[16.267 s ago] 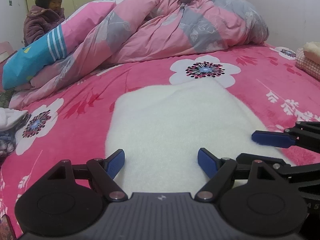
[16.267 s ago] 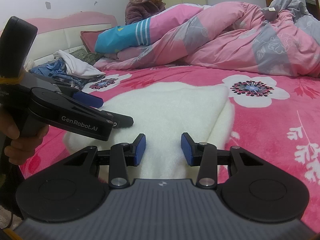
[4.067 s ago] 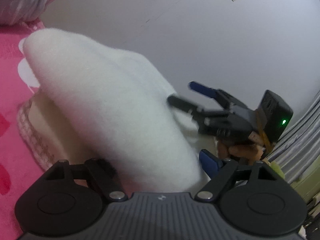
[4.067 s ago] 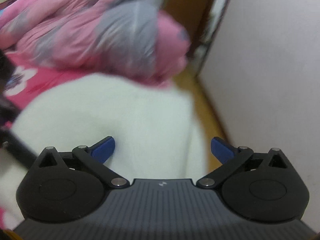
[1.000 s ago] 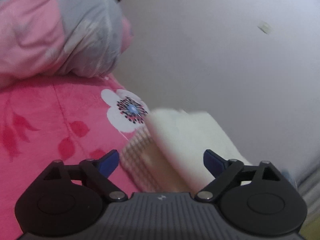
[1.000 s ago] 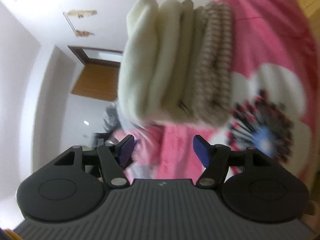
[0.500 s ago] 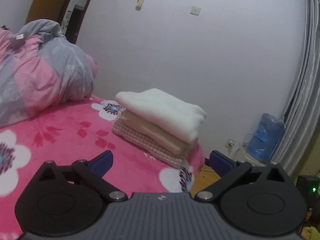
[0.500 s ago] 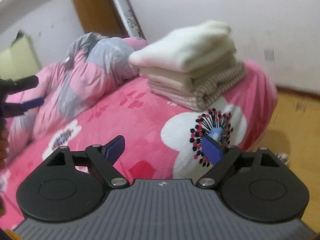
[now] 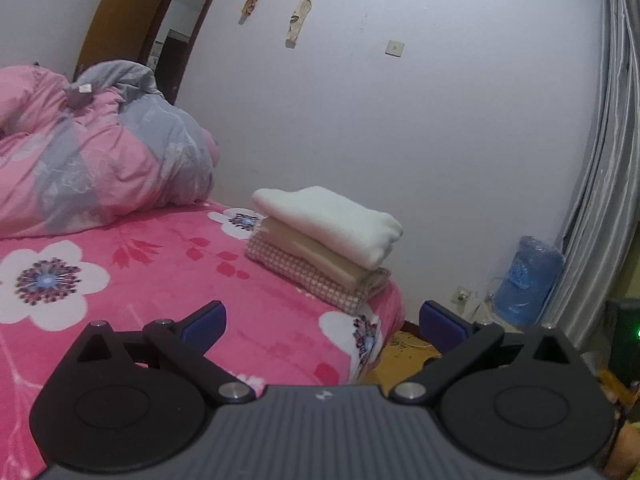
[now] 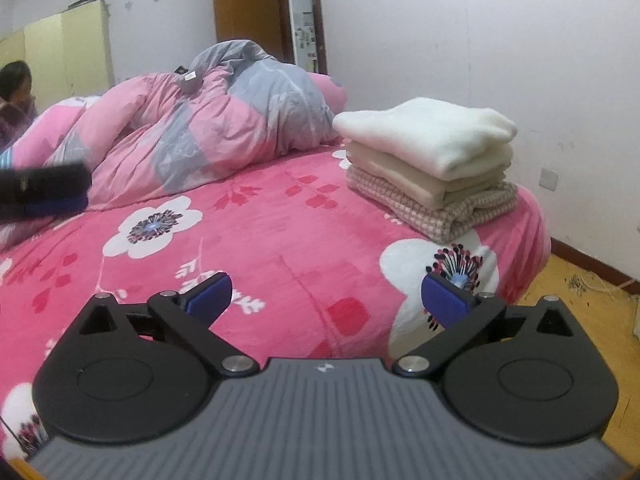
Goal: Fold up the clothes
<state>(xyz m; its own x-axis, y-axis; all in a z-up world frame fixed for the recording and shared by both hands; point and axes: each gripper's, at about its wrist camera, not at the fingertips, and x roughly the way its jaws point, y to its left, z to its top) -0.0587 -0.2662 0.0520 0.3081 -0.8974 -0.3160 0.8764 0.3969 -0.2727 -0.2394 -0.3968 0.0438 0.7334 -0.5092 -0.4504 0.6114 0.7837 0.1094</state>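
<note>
A folded white fleece garment (image 9: 332, 220) (image 10: 428, 132) tops a stack near the bed's corner, over a cream fold (image 10: 404, 178) and a pink checked one (image 9: 304, 272) (image 10: 436, 208). My left gripper (image 9: 322, 322) is open and empty, back from the stack above the pink floral bedspread (image 9: 160, 276). My right gripper (image 10: 326, 294) is still opening its jaws, nothing between them, and sits well short of the stack. The left gripper's blurred fingers (image 10: 44, 190) show at the left edge of the right wrist view.
A crumpled pink and grey duvet (image 10: 208, 120) fills the bed's far side. A person (image 10: 16, 92) sits behind it at far left. Beyond the bed's corner are wooden floor (image 10: 580, 312), a blue water jug (image 9: 524, 280), grey curtains (image 9: 600, 184) and a doorway (image 10: 304, 20).
Both grippers have drawn back from the stack, which now looks smaller and stands free on the bed. The right view has rolled upright and its jaws have spread wider.
</note>
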